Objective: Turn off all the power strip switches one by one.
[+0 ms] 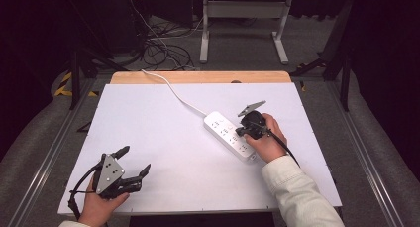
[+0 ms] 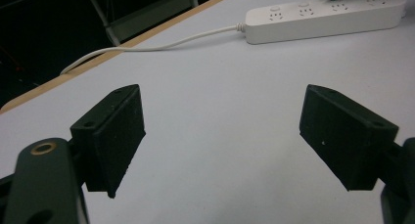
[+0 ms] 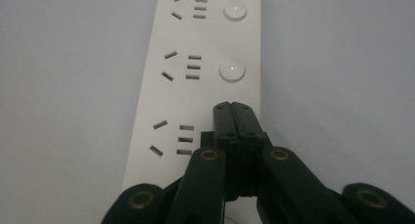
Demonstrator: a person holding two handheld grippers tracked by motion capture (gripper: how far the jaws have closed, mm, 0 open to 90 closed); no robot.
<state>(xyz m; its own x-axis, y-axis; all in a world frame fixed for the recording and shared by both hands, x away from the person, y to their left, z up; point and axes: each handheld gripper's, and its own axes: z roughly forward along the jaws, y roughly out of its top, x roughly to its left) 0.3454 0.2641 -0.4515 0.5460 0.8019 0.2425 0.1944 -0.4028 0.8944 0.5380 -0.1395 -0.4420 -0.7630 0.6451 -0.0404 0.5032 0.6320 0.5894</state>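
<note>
A white power strip (image 1: 230,135) lies on the white table (image 1: 163,152), a bit right of the middle, slanted, w/ its white cord (image 1: 173,90) running off toward the far edge. The right gripper (image 1: 246,129) is held in the person's right hand (image 1: 267,140) and sits right over the strip. In the right gripper view its two black jaws are pressed tight together w/ nothing between them, tips down on the strip next to a round white button (image 3: 231,70); can't tell if they push it. The left gripper (image 1: 132,161), in the left hand (image 1: 99,204), is at the near left of the table, well apart from the strip. Its jaws are spread wide, holding nothing, just above bare table.
</note>
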